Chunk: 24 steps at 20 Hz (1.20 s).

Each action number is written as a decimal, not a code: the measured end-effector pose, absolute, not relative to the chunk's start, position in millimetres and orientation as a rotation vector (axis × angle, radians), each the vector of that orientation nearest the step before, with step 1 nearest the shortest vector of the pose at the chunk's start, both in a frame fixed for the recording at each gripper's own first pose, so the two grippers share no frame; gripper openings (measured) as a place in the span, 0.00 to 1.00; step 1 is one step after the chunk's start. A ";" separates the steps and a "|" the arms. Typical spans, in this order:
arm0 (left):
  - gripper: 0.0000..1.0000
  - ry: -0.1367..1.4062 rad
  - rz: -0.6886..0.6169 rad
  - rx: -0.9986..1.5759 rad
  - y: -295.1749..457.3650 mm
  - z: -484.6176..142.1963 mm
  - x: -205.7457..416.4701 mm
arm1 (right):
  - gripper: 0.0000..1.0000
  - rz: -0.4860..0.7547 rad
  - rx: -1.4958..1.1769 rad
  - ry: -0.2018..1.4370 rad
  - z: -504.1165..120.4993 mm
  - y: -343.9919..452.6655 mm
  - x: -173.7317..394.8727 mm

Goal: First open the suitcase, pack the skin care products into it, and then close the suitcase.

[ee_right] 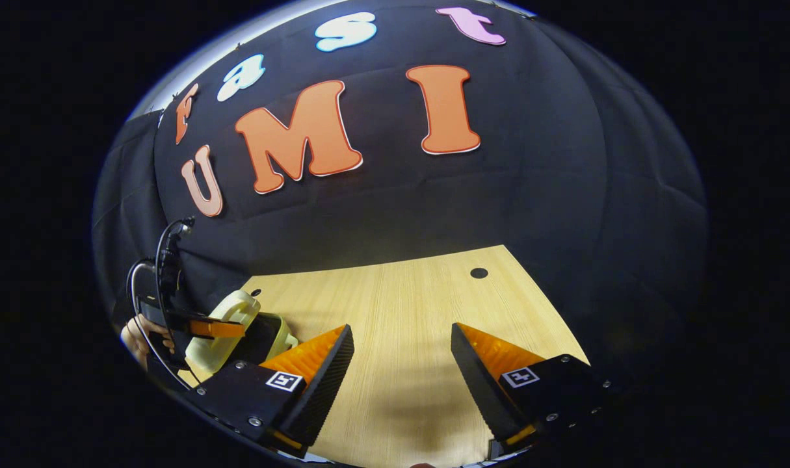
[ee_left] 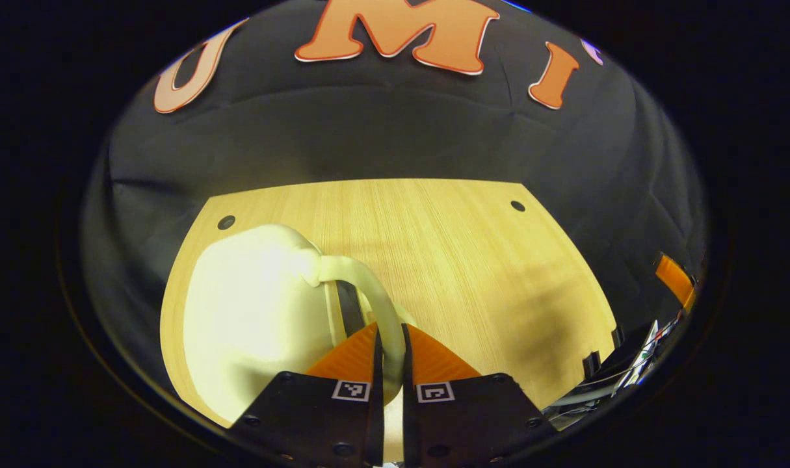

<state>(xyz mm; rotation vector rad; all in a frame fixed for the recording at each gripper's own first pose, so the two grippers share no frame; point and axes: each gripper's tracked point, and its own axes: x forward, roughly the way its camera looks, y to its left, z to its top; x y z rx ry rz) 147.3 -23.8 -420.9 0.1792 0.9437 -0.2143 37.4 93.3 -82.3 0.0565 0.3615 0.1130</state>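
A cream hard-shell suitcase (ee_left: 251, 312) lies on the left part of the wooden table (ee_left: 473, 260). Its curved handle (ee_left: 368, 286) runs down between the fingers of my left gripper (ee_left: 389, 338), which is shut on it. In the right gripper view the suitcase (ee_right: 232, 312) sits far left with its lid tilted up over a dark gap. The left gripper (ee_right: 216, 328) holds it there, with a hand (ee_right: 138, 341) behind. My right gripper (ee_right: 401, 341) hovers open over bare table (ee_right: 401, 292), well right of the suitcase, with nothing between its fingers.
Round holes mark the table's far corners (ee_left: 226, 222) (ee_left: 517, 206) (ee_right: 478, 273). Black cloth wall stands right behind the table's far edge. Cables and dark gear (ee_left: 616, 377) lie off the table's right edge. A cable (ee_right: 164, 260) loops above the left gripper.
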 end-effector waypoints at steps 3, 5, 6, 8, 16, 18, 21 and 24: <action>0.12 0.985 -0.223 0.181 -34.5 -450.2 139.0 | 0.96 0.104 0.059 0.387 -92.8 84.3 34.0; 0.12 1.009 -0.226 0.192 -37.1 -470.2 135.7 | 0.96 0.102 0.058 0.401 -98.4 80.8 33.0; 0.12 1.020 -0.228 0.200 -39.9 -482.2 132.9 | 0.96 0.102 0.057 0.405 -100.3 80.2 32.8; 0.12 1.054 -0.219 0.218 -39.4 -498.5 129.0 | 0.96 0.101 0.053 0.411 -102.0 77.3 33.0; 0.18 1.103 -0.181 0.250 -45.0 -511.2 130.5 | 0.96 0.127 0.042 0.432 -101.4 79.5 34.3; 0.34 1.090 -0.137 0.168 -45.5 -501.5 128.2 | 0.96 0.139 0.040 0.438 -100.4 79.7 34.0; 0.82 0.973 -0.116 0.071 -57.8 -454.5 134.4 | 0.95 0.158 0.025 0.423 -93.5 78.5 32.8; 0.96 0.801 -0.090 0.009 -76.2 -393.8 136.5 | 0.95 0.193 0.015 0.399 -83.2 83.3 32.5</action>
